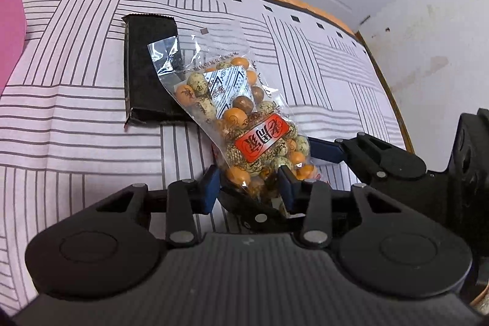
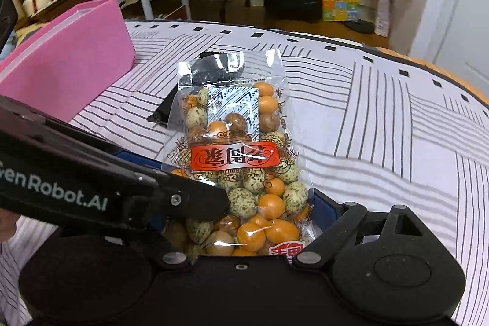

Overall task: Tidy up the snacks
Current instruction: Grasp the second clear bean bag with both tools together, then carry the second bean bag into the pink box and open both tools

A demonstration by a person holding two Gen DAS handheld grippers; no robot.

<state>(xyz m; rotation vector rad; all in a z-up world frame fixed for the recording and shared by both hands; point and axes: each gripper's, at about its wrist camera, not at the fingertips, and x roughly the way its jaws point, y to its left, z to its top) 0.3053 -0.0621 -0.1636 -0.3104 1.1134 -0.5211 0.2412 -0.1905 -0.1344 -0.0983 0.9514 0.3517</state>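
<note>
My left gripper squeezes the bottom end of the clear snack bag full of orange and speckled balls. My right gripper stands wide apart around the same bag, not pressing it. The bag leans over a black packet on the striped bench. A pink box sits nearby.

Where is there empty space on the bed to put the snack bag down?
The striped bedsheet is bare to the right of the bag of coated nuts, out to the bed's edge. There is also a bare strip between the pink box and the black packet. It is crowded around the bag, where both tongs meet.
</note>
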